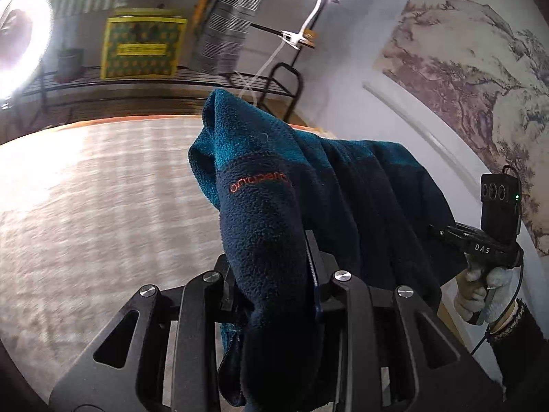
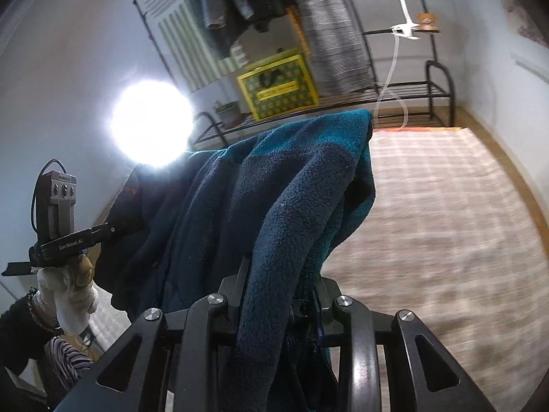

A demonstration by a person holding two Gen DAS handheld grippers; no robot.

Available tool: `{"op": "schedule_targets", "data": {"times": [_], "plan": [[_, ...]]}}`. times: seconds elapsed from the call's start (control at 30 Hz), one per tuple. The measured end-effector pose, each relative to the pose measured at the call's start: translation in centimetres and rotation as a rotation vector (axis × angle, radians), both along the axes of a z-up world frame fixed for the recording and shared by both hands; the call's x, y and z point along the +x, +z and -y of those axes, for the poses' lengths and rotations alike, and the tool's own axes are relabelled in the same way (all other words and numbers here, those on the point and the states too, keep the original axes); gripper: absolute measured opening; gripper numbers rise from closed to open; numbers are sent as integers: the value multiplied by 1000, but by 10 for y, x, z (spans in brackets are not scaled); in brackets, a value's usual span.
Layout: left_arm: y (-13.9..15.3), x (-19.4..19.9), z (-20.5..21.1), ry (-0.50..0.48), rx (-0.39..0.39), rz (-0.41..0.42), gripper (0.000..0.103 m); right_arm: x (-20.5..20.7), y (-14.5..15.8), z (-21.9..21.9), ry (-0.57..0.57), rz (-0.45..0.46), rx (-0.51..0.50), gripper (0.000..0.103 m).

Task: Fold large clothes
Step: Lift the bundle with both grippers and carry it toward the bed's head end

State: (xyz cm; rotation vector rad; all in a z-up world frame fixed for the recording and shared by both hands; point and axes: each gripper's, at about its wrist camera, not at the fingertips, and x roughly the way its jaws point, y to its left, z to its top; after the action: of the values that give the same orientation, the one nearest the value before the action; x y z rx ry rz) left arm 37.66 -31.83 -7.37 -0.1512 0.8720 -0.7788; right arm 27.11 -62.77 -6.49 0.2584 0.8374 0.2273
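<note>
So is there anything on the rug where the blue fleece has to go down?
Nothing visible is in the way. Both the left gripper and the right gripper are shut on the blue fleece, holding it up over the rug. The rug looks bare in both views, though the fleece hides part of it.

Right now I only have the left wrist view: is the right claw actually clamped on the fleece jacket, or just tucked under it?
Observer: Clamped. The right wrist view shows the right claw pinching a fold of the fleece jacket.
Operator: Anything low on the person's left side?
Observer: A striped garment lies below the white-gloved left hand.
Operator: Anything hanging overhead?
Observer: Dark clothes hang up top.
</note>
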Motion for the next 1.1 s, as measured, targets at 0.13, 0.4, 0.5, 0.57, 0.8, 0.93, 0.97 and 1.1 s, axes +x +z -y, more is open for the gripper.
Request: {"op": "schedule_targets", "data": {"times": [0.13, 0.4, 0.5, 0.57, 0.8, 0.93, 0.97, 1.1], "plan": [[-4, 30, 48, -26, -28, -14, 27, 14, 9, 38, -40, 0, -44, 27], [-11, 102, 154, -65, -65, -13, 27, 69, 27, 128, -151, 44, -85, 26], [-14, 126, 185, -61, -75, 12, 27, 97, 28, 151, -179, 58, -119, 26], [-18, 144, 203, -55, -86, 22, 27, 113, 27, 162, -186, 70, -149, 26], [-50, 202, 261, -37, -122, -9, 27, 170, 11, 204, -224, 96, -199, 26], [-85, 226, 279, -32, -113, -61, 27, 196, -19, 225, -237, 68, -235, 26], [-99, 236, 280, -11, -103, -90, 27, 202, -31, 229, -243, 45, -255, 26], [-143, 269, 275, 32, -132, -254, 30, 228, -91, 263, -387, -122, -311, 30]]}}
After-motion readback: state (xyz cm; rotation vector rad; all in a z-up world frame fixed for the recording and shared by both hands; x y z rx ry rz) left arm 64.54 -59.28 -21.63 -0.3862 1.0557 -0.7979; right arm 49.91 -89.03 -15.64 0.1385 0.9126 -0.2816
